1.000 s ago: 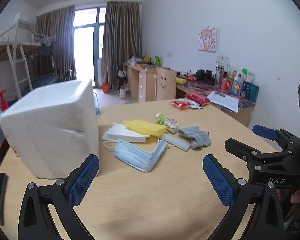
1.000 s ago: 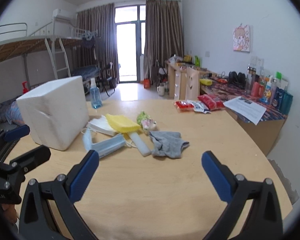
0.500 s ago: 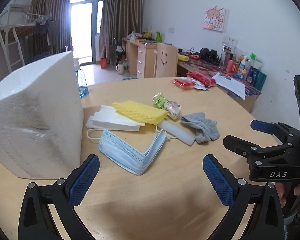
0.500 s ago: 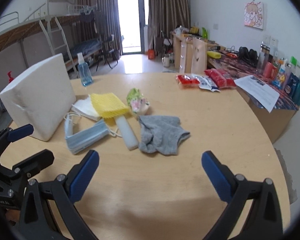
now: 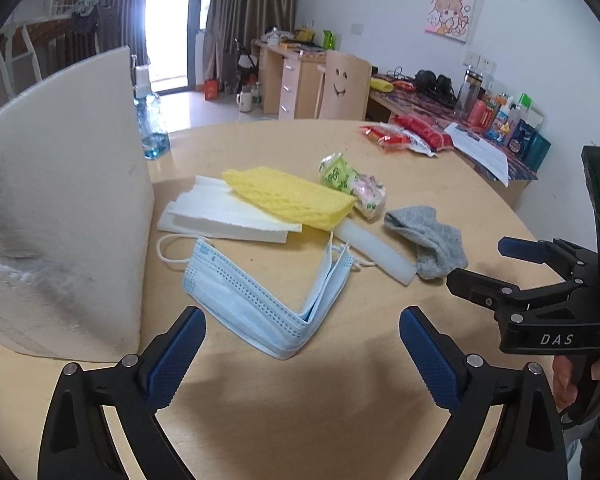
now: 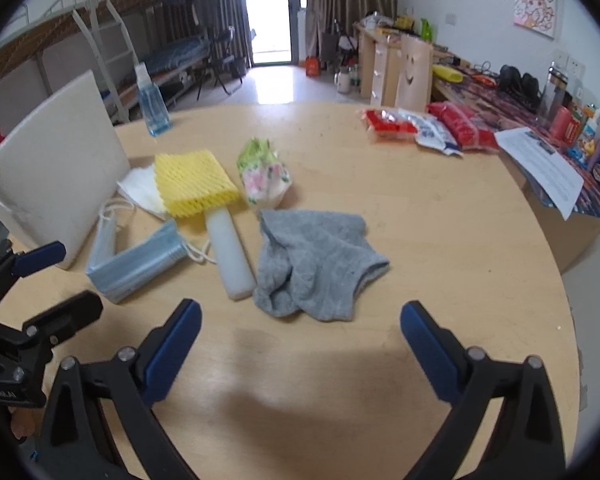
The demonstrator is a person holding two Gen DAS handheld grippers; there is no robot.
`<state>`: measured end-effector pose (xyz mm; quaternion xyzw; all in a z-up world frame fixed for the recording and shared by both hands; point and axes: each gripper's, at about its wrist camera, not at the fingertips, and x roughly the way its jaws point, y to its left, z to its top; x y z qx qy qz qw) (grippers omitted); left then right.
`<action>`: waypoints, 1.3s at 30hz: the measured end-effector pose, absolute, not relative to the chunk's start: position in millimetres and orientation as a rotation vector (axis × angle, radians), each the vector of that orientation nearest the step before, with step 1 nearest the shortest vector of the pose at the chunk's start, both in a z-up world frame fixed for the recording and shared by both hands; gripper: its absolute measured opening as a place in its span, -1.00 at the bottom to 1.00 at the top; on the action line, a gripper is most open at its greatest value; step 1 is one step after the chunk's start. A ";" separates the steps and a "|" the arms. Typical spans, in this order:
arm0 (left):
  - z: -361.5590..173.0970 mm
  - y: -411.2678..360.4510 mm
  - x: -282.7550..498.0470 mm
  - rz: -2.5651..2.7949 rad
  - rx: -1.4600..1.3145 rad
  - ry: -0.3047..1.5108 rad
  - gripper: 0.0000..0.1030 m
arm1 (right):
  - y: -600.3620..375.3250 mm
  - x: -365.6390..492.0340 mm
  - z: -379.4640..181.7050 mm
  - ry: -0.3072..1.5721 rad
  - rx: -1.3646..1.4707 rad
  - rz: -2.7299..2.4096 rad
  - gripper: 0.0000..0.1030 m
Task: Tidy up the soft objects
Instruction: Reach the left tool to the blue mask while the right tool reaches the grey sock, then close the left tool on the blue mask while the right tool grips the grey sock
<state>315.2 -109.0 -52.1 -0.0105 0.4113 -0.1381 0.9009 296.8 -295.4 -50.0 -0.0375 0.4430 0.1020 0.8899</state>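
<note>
Right now, from the left wrist view, the left gripper (image 5: pixel 302 344) hangs spread wide and empty just short of the folded blue face masks (image 5: pixel 268 300), likely lining up a pinch on them. A white foam box (image 5: pixel 60 216) stands close beside the masks, perhaps the place to stow things. From the right wrist view, the right gripper (image 6: pixel 300 340) is equally splayed, holding nothing, aimed at the crumpled grey sock (image 6: pixel 316 260) lying on the round table (image 6: pixel 440 220) against a white foam stick (image 6: pixel 230 252).
</note>
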 end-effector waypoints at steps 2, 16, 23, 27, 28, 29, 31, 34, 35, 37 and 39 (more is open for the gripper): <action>-55.1 -110.1 318.2 -0.290 -0.019 0.859 0.77 | -296.0 300.7 -53.0 0.934 -0.071 0.217 0.94; -78.2 -107.1 337.8 -0.227 0.009 0.957 0.28 | -296.1 325.9 -65.2 1.008 -0.085 0.224 0.70; -80.2 -102.9 340.1 -0.231 0.000 0.966 -0.06 | -298.7 332.4 -69.6 1.020 -0.083 0.214 0.47; -82.2 -102.2 340.8 -0.228 -0.002 0.970 -0.19 | -299.6 334.2 -71.5 1.029 -0.082 0.211 0.25; -82.1 -101.9 341.1 -0.228 -0.005 0.969 -0.20 | -299.5 334.1 -71.3 1.027 -0.080 0.208 0.21; -82.0 -102.5 341.5 -0.225 -0.001 0.969 -0.23 | -299.6 334.3 -71.4 1.026 -0.078 0.205 0.16; -82.2 -102.9 341.3 -0.220 0.013 0.966 -0.32 | -300.0 334.9 -72.0 1.027 -0.078 0.204 0.03; -81.9 -104.1 341.1 -0.223 0.019 0.965 -0.44 | -301.0 334.4 -71.7 1.024 -0.077 0.203 -0.18; -81.7 -103.6 341.1 -0.222 0.019 0.964 -0.46 | -301.5 334.1 -71.3 1.024 -0.072 0.202 -0.26; -80.9 -102.7 341.3 -0.226 0.015 0.964 -0.56 | -302.5 333.2 -70.1 1.019 -0.069 0.199 -0.39; -80.6 -103.5 341.0 -0.234 0.019 0.966 -0.58 | -302.8 332.1 -70.4 1.019 -0.064 0.203 -0.54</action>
